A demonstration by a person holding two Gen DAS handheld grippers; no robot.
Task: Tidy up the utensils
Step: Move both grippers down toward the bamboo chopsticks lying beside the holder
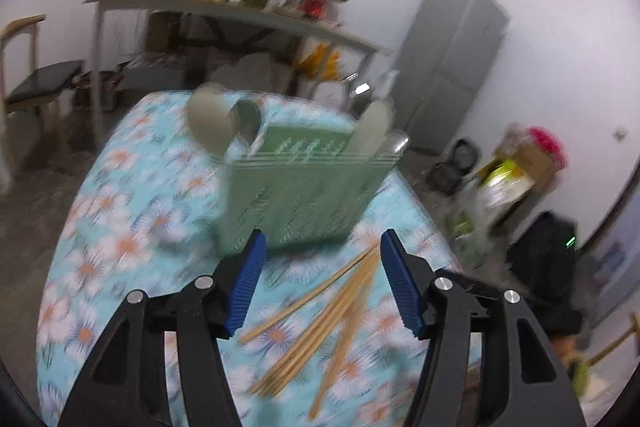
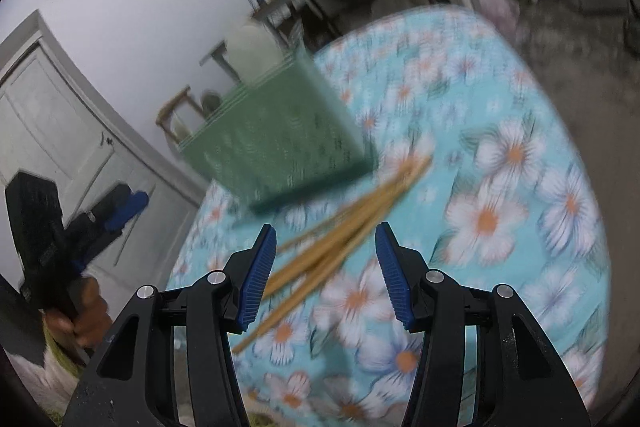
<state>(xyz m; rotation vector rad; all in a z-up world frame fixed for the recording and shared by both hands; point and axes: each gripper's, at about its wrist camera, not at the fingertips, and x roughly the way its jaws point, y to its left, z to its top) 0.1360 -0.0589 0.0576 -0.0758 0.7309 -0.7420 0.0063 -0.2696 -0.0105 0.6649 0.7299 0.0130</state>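
A green slotted utensil holder (image 1: 304,187) stands on a round table with a blue flowered cloth (image 1: 132,211). Pale spoons (image 1: 210,125) and other utensils (image 1: 376,123) stick up out of it. Several wooden chopsticks (image 1: 320,319) lie loose on the cloth in front of the holder. My left gripper (image 1: 322,259) hangs open above the chopsticks, nothing between its blue pads. In the right wrist view the same holder (image 2: 280,147) and chopsticks (image 2: 340,235) show, and my right gripper (image 2: 326,247) is open over the chopsticks without touching them. The left gripper (image 2: 120,211) appears there at far left, held by a hand (image 2: 86,315).
Behind the table runs a long cluttered shelf table (image 1: 240,11), with a chair (image 1: 36,83) at the left and a grey cabinet (image 1: 452,67) at the right. Boxes and bags (image 1: 516,171) sit on the floor to the right. A white door (image 2: 52,131) stands at left in the right wrist view.
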